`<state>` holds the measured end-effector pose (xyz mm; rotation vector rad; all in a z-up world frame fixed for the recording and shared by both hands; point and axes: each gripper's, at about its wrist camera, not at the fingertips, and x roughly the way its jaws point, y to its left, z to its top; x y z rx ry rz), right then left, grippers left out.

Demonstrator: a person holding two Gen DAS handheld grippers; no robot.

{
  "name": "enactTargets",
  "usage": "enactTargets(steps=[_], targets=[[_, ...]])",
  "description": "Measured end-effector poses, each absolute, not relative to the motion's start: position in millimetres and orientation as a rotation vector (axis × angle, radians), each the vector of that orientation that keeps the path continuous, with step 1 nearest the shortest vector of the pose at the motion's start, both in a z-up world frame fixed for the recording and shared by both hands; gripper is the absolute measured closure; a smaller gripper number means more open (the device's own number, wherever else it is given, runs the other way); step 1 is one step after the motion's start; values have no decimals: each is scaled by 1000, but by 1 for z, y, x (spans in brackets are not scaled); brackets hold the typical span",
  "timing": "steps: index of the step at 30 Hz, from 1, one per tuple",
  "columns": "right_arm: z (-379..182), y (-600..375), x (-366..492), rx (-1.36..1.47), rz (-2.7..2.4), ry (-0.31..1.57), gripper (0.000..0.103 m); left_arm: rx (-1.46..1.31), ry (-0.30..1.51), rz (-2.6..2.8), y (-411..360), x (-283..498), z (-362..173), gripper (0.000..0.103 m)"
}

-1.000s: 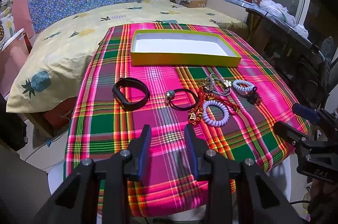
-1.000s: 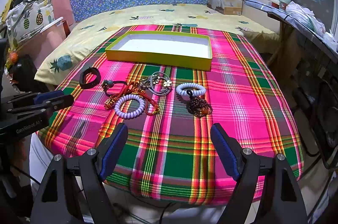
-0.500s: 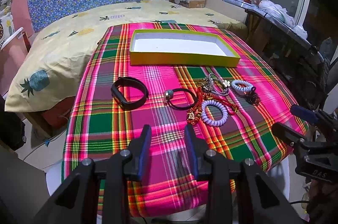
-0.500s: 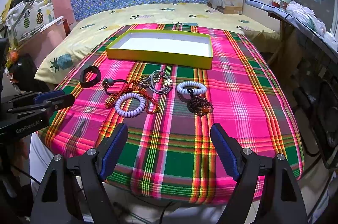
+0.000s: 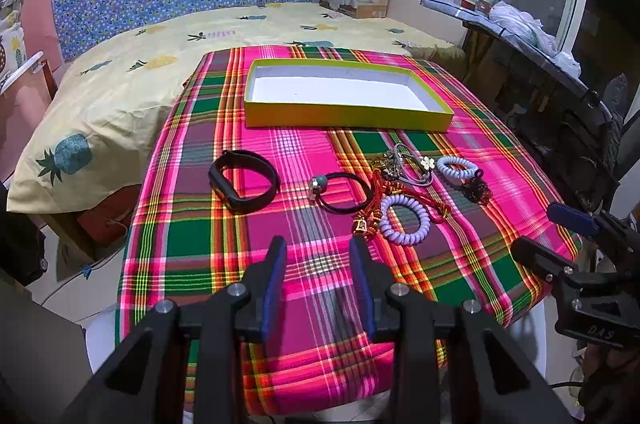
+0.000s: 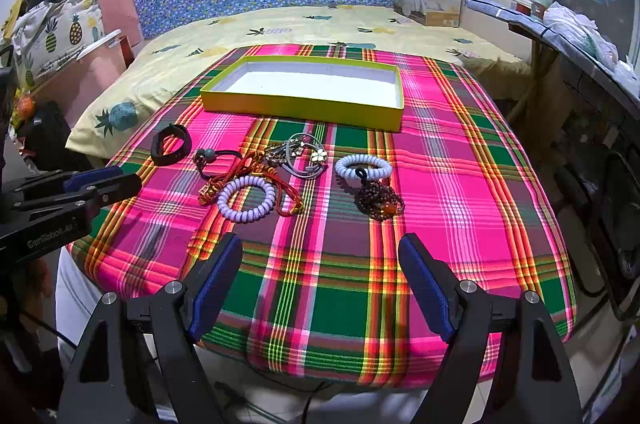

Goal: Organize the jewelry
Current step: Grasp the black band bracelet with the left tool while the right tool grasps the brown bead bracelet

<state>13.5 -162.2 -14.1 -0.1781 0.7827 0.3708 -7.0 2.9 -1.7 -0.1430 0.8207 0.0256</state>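
Holding both grippers above the near edge of the plaid tablecloth, we carry nothing in either one. Our left gripper has its blue pads a narrow gap apart, not pressed together, with only cloth showing between them. Our right gripper is spread wide, and its pads frame bare cloth.

All the jewelry lies ahead of us, well apart from both sets of fingers. Nearest the left gripper, a little ahead and to its right, is the lilac coil bracelet, lying on the red cord with gold charms. Ahead and to its left sits the black wristband, alone on the cloth. Between those two lies the black cord with a grey bead. From the right gripper, the dark bead bracelet is straight ahead, touching the pale blue coil bracelet behind it. Left of that is the grey cord tangle with a white flower.

We count two coil bracelets, one wristband, one beaded bracelet and one yellow-green tray, which stands beyond the jewelry with a bare white floor. We cannot tell how many cords make up the grey tangle.
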Motion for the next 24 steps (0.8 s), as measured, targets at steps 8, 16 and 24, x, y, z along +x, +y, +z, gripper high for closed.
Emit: enactTargets(steps=[8,16,24], targets=[[-17,-161,19,-183,387,785,23,-145,829,30,8,-1,-4,69],[-24,-170,37,-167,368,794,23,-162,812,105,32,15,-8,69],[-34,-184,62,-144,343,814,29,-185,824,189,62,39,-22,69]])
